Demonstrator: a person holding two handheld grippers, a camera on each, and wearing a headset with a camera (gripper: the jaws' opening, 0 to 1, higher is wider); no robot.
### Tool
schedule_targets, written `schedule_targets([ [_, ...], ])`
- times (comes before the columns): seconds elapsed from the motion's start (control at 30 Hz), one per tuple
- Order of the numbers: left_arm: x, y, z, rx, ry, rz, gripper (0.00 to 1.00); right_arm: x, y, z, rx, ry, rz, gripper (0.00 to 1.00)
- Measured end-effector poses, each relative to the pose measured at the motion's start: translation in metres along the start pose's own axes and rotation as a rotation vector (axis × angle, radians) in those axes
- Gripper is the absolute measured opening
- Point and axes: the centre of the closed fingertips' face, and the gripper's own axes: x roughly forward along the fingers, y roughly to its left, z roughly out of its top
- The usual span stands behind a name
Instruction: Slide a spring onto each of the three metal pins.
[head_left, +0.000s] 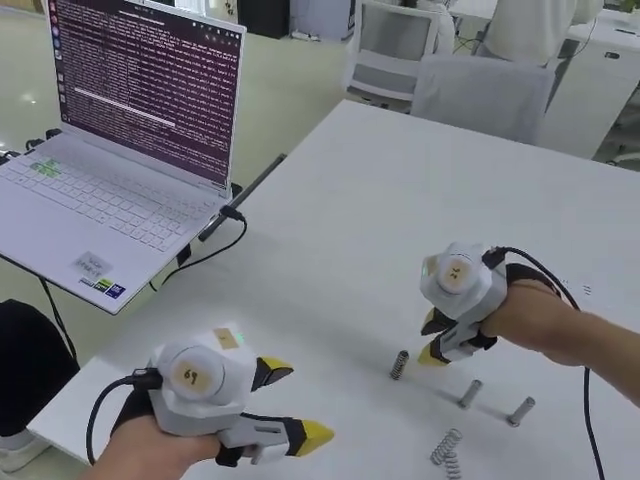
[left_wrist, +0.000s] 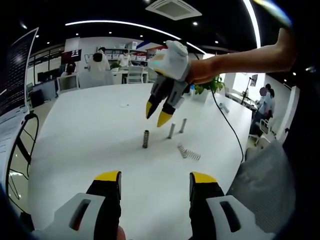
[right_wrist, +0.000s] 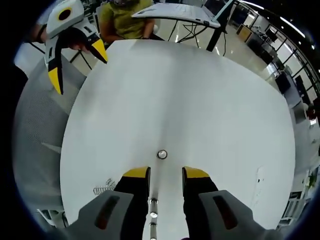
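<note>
Three metal pins stand upright on the white table (head_left: 400, 190). The leftmost pin (head_left: 399, 365) wears a spring. Two bare pins (head_left: 469, 393) (head_left: 519, 410) stand to its right. Loose springs (head_left: 448, 450) lie near the table's front edge. My right gripper (head_left: 432, 340) hovers open and empty just above the sprung pin, which its own view sees from above (right_wrist: 162, 154) beyond the gripper (right_wrist: 165, 172). My left gripper (head_left: 297, 402) is open and empty at the front left, away from the pins. In the left gripper view the sprung pin (left_wrist: 146, 138), a bare pin (left_wrist: 171, 130) and the loose springs (left_wrist: 188, 152) lie ahead.
An open laptop (head_left: 130, 130) sits on a stand at the left with a black cable (head_left: 215, 250) running by the table's edge. Chairs (head_left: 480, 90) stand beyond the far edge. Bare tabletop stretches behind the pins.
</note>
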Motion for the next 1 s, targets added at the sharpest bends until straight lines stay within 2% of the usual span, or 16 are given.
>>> schedule_targets([
  [0.43, 0.000, -0.004, 0.002, 0.009, 0.002, -0.010, 0.50, -0.021, 0.001, -0.004, 0.143, -0.106, -0.050, 0.26],
  [0.8, 0.000, -0.010, 0.003, 0.016, 0.003, -0.025, 0.50, -0.041, 0.000, -0.016, 0.292, -0.207, -0.099, 0.28],
  [1.0, 0.003, -0.012, 0.007, 0.020, 0.003, -0.032, 0.50, -0.056, 0.002, -0.020, 0.399, -0.300, -0.134, 0.29],
])
